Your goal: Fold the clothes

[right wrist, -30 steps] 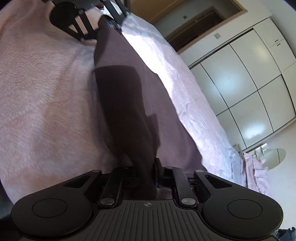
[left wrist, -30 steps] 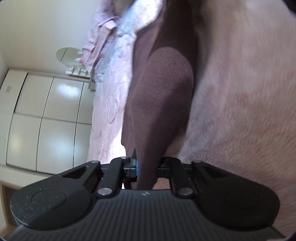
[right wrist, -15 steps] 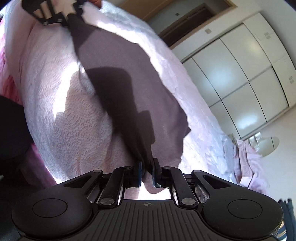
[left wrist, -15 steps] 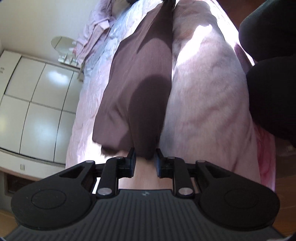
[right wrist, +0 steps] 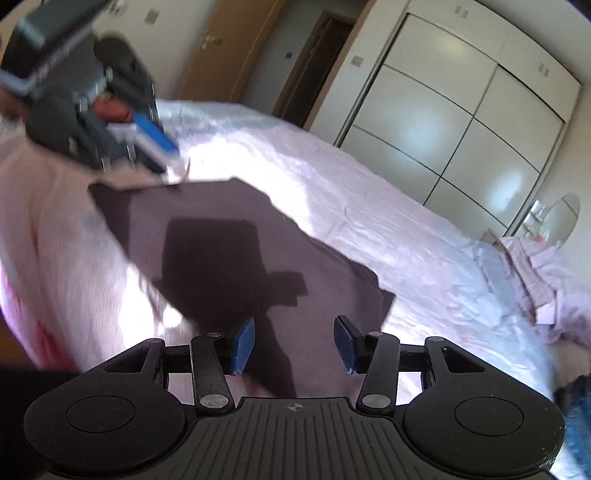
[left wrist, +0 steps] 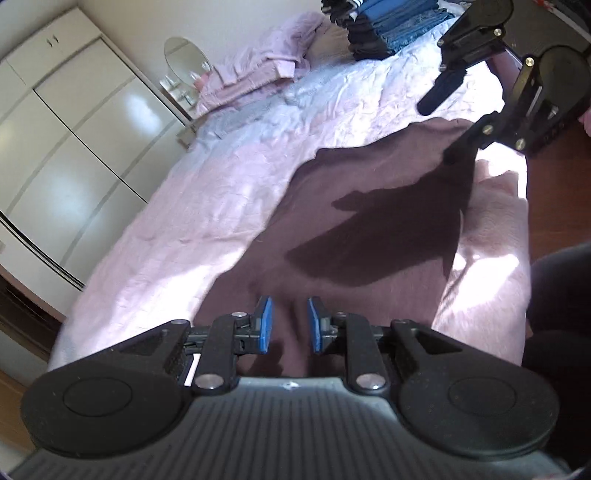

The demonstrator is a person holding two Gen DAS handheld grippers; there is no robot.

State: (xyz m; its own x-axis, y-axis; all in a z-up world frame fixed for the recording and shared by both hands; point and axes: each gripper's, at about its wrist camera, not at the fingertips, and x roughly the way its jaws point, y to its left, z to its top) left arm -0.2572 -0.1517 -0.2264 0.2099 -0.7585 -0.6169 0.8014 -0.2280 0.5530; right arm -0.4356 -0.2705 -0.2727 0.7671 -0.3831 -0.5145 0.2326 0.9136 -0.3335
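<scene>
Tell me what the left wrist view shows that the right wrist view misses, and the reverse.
Only the left wrist view shows the stack of folded clothes at the far end of the bed. Only the right wrist view shows the wooden door and the dark doorway beside it. Both show the brown garment lying flat on the pink bedspread, the white wardrobe, the round mirror, and both grippers open above the cloth.

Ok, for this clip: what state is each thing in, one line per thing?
Brown garment: lying flat on the bed, released.
Left gripper: fingers slightly apart, nothing pinched.
Right gripper: open, fingers just spread, empty.
Bed cover: spread, wrinkled.
Stack of clothes: folded, piled.
Wardrobe doors: closed.
</scene>
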